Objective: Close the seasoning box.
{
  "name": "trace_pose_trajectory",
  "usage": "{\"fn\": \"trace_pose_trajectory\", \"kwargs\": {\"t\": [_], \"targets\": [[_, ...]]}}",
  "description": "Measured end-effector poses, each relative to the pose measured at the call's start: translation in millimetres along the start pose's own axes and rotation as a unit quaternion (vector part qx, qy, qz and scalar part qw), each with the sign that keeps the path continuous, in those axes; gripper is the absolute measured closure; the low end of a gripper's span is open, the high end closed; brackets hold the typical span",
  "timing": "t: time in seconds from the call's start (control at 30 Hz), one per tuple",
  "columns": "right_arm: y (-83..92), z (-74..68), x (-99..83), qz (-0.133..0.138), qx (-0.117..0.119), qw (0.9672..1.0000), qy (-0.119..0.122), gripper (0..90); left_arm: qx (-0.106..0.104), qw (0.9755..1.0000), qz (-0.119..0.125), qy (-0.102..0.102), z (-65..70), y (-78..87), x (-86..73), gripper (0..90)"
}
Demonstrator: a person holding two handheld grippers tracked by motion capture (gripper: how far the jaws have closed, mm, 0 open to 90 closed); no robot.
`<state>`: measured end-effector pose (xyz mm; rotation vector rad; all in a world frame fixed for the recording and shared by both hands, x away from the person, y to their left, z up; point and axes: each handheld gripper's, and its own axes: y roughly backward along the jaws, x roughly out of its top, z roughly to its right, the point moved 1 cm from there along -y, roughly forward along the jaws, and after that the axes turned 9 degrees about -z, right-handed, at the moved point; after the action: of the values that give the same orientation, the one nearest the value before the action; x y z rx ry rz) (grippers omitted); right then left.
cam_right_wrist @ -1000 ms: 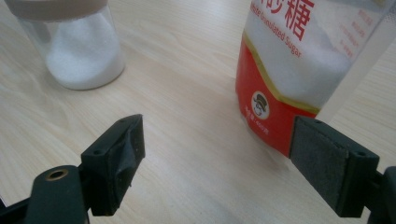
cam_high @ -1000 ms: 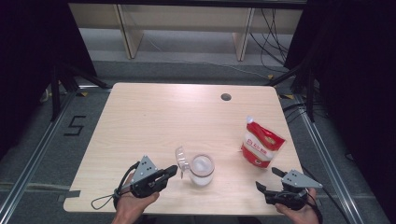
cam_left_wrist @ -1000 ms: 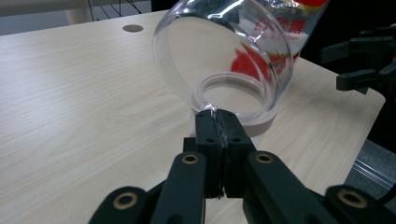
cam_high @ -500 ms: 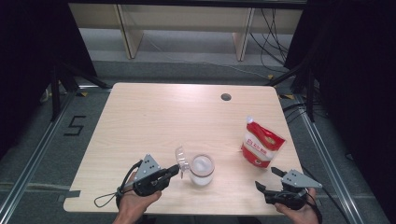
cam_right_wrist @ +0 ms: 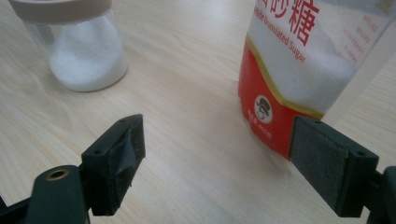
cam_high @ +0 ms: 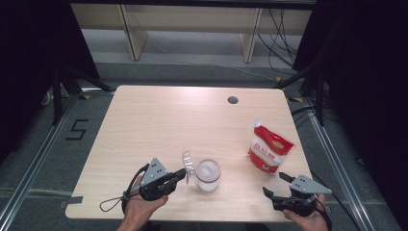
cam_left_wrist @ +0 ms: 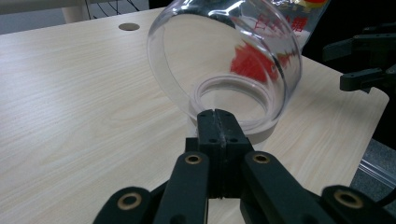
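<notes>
Sugar fills the lower part of a clear jar [cam_high: 208, 175] standing near the table's [cam_high: 159, 120] front edge, about midway along it. The left gripper [cam_high: 184, 174], at the jar's left side, is clenched on the rim of the jar's clear lid [cam_left_wrist: 224, 60], which stands tilted open beside the jar mouth. The right gripper [cam_high: 276, 185] rests near the front right corner with its jaws spread wide, grasping nothing. A red-and-white sugar pouch [cam_high: 269, 147] stands upright by the right edge, just beyond that gripper.
</notes>
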<state>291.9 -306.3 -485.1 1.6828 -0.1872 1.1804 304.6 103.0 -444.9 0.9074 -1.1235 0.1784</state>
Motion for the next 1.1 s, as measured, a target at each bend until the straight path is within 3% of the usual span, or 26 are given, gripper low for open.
{"fn": "trace_pose_trajectory", "kwargs": {"t": [0.17, 0.27, 0.4, 0.43, 0.47, 0.53, 0.57, 0.93, 1.0, 1.1], "targets": [[-0.3, -0.1, 0.1, 0.0, 0.001, 1.0, 0.0, 19.7, -0.001, 1.0, 0.001, -0.006, -0.6, -1.8, 1.6, 89.5], [-0.6, 0.4, 0.0, 0.003, -0.004, 1.0, 0.004, 19.7, -0.004, 1.0, 0.004, 0.0, 1.0, -2.9, 2.4, 89.5], [-0.7, 0.0, -0.1, 0.001, 0.002, 1.0, -0.001, 19.7, -0.002, 1.0, 0.001, -0.009, 1.8, -3.9, 3.4, 89.5], [-1.1, 1.1, 0.2, 0.005, 0.0, 1.0, 0.007, 19.7, -0.001, 1.0, -0.001, -0.009, 2.1, -4.2, 3.7, 89.5], [-0.1, -2.3, -0.6, -0.003, 0.004, 0.9998, -0.018, 19.6, -0.005, 1.0, 0.002, -0.008, 2.3, -5.4, 4.0, 89.5], [-0.5, -2.0, -0.5, -0.001, 0.004, 0.9999, -0.014, 19.7, -0.002, 0.9999, 0.0, -0.011, 3.0, -5.8, 4.7, 89.5], [-0.5, 0.2, 0.0, 0.003, -0.002, 1.0, 0.001, 19.7, -0.003, 1.0, -0.001, -0.009, 3.6, -6.7, 4.9, 89.5], [-0.7, 0.0, -0.1, 0.003, -0.004, 1.0, 0.0, 19.6, -0.009, 0.9998, -0.006, -0.016, 5.1, -10.5, 7.1, 89.4], [-1.1, 0.4, -0.1, 0.005, -0.004, 1.0, 0.003, 19.6, -0.015, 0.9999, -0.002, -0.006, 5.6, -11.6, 7.3, 89.0], [-0.9, -1.5, -0.4, 0.002, 0.003, 0.9999, -0.012, 19.5, -0.018, 0.9998, -0.003, -0.004, 4.9, -11.6, 6.7, 83.2]]}}
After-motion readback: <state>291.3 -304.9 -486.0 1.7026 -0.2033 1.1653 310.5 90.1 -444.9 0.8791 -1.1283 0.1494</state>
